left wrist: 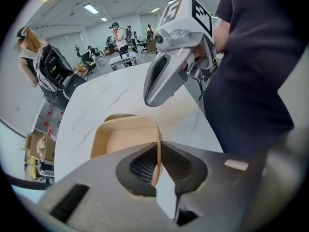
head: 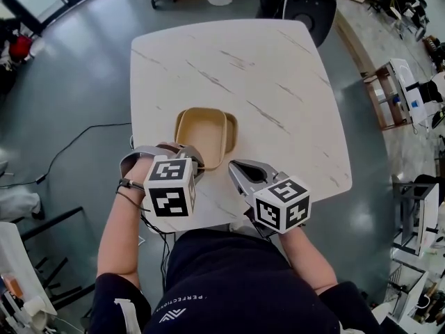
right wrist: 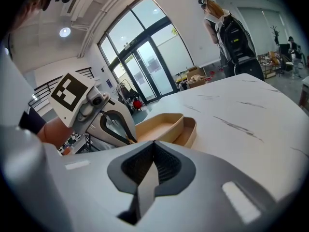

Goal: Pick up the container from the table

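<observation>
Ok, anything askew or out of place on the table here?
The tan container sits off-centre in a second tan piece beneath it, whose rim juts out on one side. The left gripper pinches only the upper one's wall. Nothing spilled.

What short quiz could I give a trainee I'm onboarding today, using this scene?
1. True or false: the left gripper is shut on the rim of the container.
2. The right gripper holds: A) the container, B) nothing, C) a cup.
3. Fill in: the container sits on the marbled ___.
Key: 1 true; 2 B; 3 table.
</observation>
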`<state>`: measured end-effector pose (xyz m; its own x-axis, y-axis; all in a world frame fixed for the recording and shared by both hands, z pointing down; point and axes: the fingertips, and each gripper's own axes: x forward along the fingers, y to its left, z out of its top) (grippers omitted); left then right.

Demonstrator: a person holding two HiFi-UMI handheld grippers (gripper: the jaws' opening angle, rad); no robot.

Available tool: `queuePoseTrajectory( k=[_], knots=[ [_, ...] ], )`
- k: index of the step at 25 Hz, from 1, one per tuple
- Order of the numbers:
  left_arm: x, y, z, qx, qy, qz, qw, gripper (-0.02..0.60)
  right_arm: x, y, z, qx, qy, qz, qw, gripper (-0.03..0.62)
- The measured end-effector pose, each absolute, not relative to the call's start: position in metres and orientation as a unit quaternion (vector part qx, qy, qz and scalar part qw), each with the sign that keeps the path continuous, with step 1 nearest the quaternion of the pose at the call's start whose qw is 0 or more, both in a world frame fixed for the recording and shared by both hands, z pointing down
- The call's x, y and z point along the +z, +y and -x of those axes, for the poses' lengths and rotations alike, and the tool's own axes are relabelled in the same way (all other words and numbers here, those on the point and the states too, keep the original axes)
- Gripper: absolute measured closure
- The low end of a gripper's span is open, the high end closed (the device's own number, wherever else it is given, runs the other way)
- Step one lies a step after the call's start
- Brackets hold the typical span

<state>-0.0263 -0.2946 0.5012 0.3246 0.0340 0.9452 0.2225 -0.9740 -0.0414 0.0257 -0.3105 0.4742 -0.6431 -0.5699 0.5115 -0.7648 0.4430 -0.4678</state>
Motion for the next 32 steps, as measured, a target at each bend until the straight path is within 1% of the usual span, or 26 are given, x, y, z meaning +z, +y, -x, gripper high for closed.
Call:
queuePoseTrajectory(
  k=[5, 12, 26, 32],
  knots=[
    [0.496, -0.290, 0.024, -0.560, -0.072, 0.822, 0.068, 0.557, 0.472, -0.304, -0.025, 0.342, -0.842, -0.395, 0.138, 0.597],
    [0.480, -0.294, 0.022, -0.524, -0.002, 0.849, 0.072, 0.557, 0.469, -0.290, -0.028, 0.334, -0.846, -0.392, 0.137, 0.597],
    [0.438, -0.260, 0.010, -0.330, 0.217, 0.919, -0.008, 0.558, 0.454, -0.250, -0.027, 0.306, -0.861, -0.384, 0.129, 0.597],
    [0.421, -0.231, 0.008, -0.245, 0.284, 0.926, -0.048, 0.558, 0.448, -0.227, -0.030, 0.301, -0.863, -0.388, 0.120, 0.597]
  ],
)
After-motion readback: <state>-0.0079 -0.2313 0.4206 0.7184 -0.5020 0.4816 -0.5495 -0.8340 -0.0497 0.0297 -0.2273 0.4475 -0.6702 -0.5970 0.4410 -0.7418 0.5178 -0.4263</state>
